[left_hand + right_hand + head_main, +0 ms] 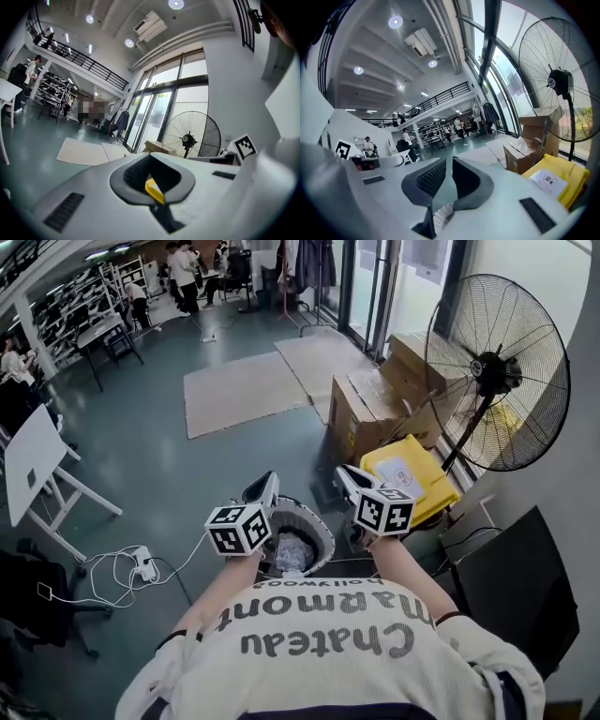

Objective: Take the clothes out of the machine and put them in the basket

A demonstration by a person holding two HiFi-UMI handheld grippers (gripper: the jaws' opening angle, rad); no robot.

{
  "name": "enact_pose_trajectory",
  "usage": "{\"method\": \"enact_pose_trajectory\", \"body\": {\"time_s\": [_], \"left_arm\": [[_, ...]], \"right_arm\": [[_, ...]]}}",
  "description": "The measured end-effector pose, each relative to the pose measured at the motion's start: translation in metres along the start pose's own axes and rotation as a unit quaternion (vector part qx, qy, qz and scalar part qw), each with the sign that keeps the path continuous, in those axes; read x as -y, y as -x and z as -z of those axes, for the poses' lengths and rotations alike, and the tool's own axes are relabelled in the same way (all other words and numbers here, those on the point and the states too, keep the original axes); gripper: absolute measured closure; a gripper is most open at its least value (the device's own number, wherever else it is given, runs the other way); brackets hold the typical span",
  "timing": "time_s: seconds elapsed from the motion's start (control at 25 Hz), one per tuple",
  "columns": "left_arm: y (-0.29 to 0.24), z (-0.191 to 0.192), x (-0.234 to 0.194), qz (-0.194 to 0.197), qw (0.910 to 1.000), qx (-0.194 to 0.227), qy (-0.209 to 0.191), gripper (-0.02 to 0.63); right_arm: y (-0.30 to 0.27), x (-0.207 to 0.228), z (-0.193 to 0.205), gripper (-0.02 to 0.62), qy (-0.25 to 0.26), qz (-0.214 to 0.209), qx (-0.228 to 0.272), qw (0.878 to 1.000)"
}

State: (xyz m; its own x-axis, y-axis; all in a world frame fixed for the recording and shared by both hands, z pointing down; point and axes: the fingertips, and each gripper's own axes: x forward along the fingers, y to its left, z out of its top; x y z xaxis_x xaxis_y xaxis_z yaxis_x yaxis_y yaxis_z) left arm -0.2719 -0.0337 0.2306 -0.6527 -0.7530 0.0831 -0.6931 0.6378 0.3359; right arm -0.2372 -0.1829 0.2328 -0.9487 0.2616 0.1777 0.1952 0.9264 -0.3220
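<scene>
A round white-rimmed tub (324,532) stands on the floor just ahead of me, with pale crumpled clothes (292,554) inside; I cannot tell whether it is the machine or the basket. Both grippers hover level above it. My left gripper (263,489) (152,174) is over the tub's left rim with its jaws together. A small yellow bit (153,190) shows low between the pads; what it is I cannot tell. My right gripper (347,480) (448,176) is over the right rim, its jaws almost touching, and no garment hangs from it. White mesh (443,216) shows below the jaws.
A big pedestal fan (492,371) stands at the right by cardboard boxes (375,404) and a yellow bag (412,479). A dark panel (516,587) leans close on my right. A power strip with cables (142,566) lies to the left, near a white table (33,460).
</scene>
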Motion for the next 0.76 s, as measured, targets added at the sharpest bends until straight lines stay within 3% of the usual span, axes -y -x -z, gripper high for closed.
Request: {"method": "enact_pose_trajectory", "body": {"time_s": [0.36,0.76], "left_arm": [[0.012,0.033,0.027,-0.029,0.9995,-0.009,0.003,0.598],[0.018,0.035,0.049,-0.032,0.9995,0.004,-0.004,0.598]], "right_arm": [[0.035,0.017,0.022,0.532,0.011,-0.008,-0.020,1.000],[0.058,0.029,0.020,0.532,0.014,-0.002,-0.015,1.000]]}}
